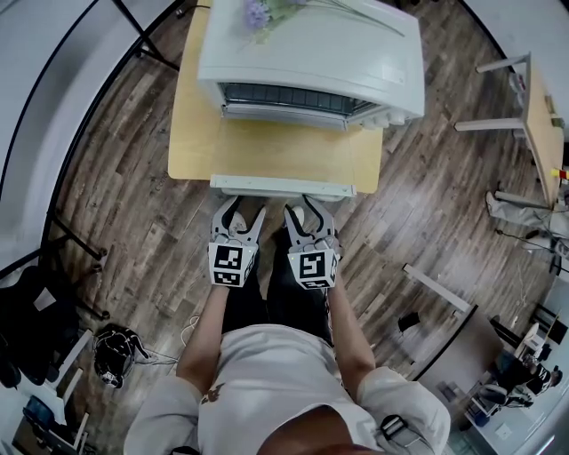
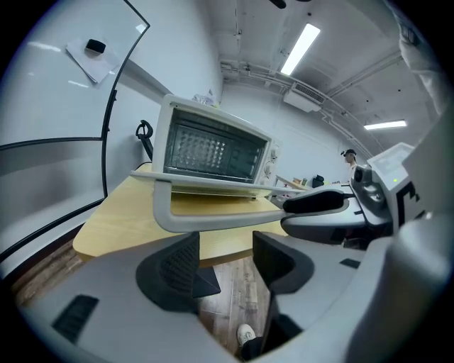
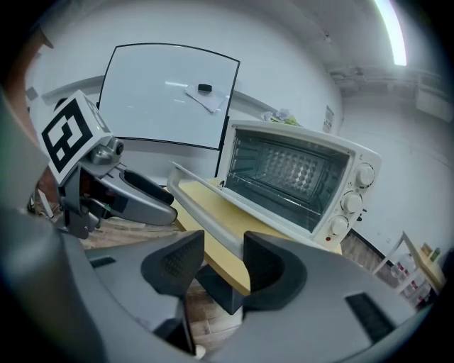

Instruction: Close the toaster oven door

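Observation:
A white toaster oven [image 1: 311, 62] stands on a yellow table [image 1: 191, 133], its door [image 1: 283, 186] folded down flat with the handle bar toward me. My left gripper [image 1: 244, 206] and right gripper [image 1: 307, 207] sit side by side just below that handle, both pointing at it. In the left gripper view the handle [image 2: 206, 223] runs across just beyond the jaws [image 2: 225, 259], which stand apart with nothing between them. The right gripper [image 3: 223, 259] has a narrower gap, and the handle [image 3: 198, 195] passes beyond it, untouched. The oven cavity [image 3: 298, 177] lies open.
Purple flowers [image 1: 258, 13] lie on the oven's top. A whiteboard [image 3: 167, 96] stands to the left. A second table [image 1: 538, 115] is at the right, bags [image 1: 116, 351] on the wooden floor at the left. The person's legs [image 1: 276, 298] are directly below the grippers.

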A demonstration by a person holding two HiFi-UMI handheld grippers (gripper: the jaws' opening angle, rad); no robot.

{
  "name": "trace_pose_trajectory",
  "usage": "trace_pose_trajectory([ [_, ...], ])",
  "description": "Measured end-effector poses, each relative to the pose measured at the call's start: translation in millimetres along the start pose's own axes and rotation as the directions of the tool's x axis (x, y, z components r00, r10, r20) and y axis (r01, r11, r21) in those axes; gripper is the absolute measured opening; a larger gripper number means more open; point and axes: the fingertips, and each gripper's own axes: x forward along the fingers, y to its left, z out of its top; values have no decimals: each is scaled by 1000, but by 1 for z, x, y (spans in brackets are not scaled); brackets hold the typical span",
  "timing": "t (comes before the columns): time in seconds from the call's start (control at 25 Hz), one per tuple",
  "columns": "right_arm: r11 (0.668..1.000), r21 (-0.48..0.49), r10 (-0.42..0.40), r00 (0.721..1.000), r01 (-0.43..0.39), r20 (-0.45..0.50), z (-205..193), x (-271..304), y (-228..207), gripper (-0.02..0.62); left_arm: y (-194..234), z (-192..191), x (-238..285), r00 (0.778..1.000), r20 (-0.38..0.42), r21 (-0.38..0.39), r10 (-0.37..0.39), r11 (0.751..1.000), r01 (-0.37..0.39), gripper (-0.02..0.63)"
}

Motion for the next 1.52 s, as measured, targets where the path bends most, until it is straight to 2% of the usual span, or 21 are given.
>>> trace_pose_trajectory([
  [0.52, 998, -39, -44, 999, 45, 27, 34, -9, -21, 152, -4, 42, -7, 997, 77, 24, -5, 1000, 3, 230],
  [1.52, 993, -80, -87, 994, 92, 68, 79, -10, -52, 152, -3, 97, -5, 991, 133, 67, -12, 998, 3, 233],
])
